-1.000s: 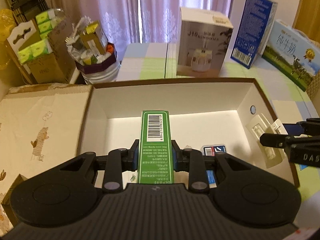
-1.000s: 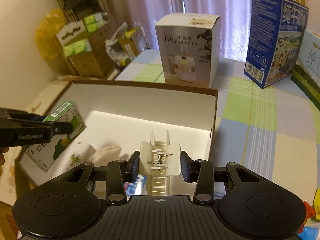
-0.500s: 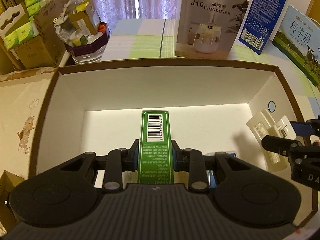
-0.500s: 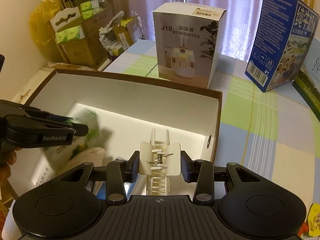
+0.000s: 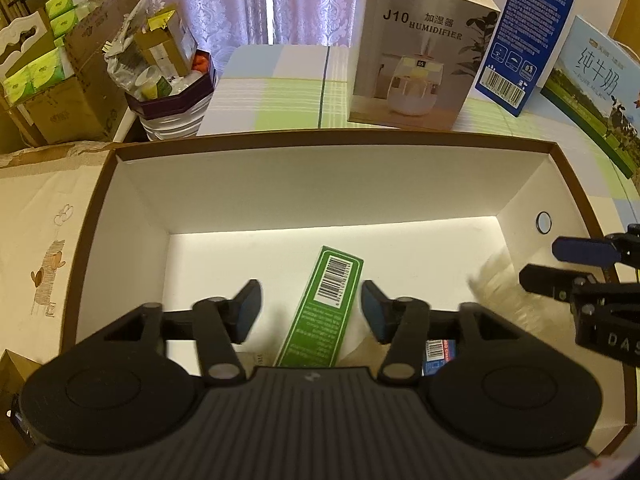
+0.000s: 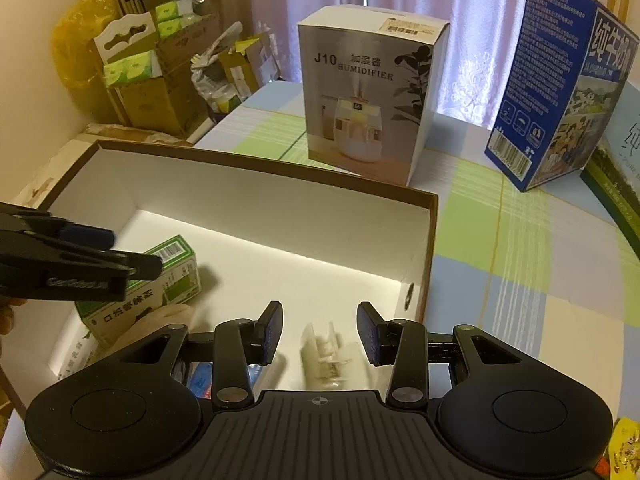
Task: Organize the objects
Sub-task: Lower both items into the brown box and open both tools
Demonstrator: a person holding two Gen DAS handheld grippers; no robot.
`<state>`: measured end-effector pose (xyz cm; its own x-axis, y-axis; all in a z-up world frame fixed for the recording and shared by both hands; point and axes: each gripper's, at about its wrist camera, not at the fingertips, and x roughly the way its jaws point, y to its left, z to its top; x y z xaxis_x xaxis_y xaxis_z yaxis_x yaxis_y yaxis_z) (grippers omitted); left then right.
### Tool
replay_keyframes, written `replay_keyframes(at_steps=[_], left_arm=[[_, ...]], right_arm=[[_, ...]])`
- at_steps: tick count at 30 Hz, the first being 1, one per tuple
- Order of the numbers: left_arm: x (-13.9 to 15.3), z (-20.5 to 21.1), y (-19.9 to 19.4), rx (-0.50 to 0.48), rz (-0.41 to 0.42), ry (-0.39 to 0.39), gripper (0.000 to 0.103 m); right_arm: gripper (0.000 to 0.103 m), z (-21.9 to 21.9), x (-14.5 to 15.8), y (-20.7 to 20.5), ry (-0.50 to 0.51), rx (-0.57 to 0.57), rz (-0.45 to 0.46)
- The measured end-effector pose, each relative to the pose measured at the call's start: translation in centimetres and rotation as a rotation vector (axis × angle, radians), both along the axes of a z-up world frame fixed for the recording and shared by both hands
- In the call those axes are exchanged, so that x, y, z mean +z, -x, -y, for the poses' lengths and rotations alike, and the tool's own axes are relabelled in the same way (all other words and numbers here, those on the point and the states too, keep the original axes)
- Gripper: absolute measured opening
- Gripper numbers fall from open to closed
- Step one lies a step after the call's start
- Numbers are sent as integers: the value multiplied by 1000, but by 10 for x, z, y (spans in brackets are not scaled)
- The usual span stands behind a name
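Both my jaws stand apart with nothing gripped. The left gripper [image 5: 310, 306] has just been opening; the green carton [image 5: 320, 314] sits loose between its pads, tilted inside the white storage box [image 5: 312, 184]. The right gripper [image 6: 320, 332] shows a gap on both sides of the white plastic clip [image 6: 326, 354], which is blurred — probably dropping. Risks, as I judge them: the carton rests aslant on other stuff and could topple or slide onto the small blue packet [image 5: 438, 354]; the clip may bounce against the box wall; lifting out carelessly could snag the carton's edge. The carton is long and green, with a barcode on its white end label.
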<state>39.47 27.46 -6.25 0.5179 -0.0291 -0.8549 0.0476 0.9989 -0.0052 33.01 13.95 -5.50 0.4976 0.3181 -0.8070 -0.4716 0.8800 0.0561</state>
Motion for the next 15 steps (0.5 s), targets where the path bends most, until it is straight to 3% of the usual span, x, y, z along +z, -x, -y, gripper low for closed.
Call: replay_keyframes(at_steps=[8, 15], left_arm=[[12, 0, 11, -1, 21, -17, 74], [25, 2, 26, -2, 37, -12, 83]], right_arm=[[39, 6, 3, 5, -10, -2, -6], [39, 14, 11, 21, -46, 1, -15]])
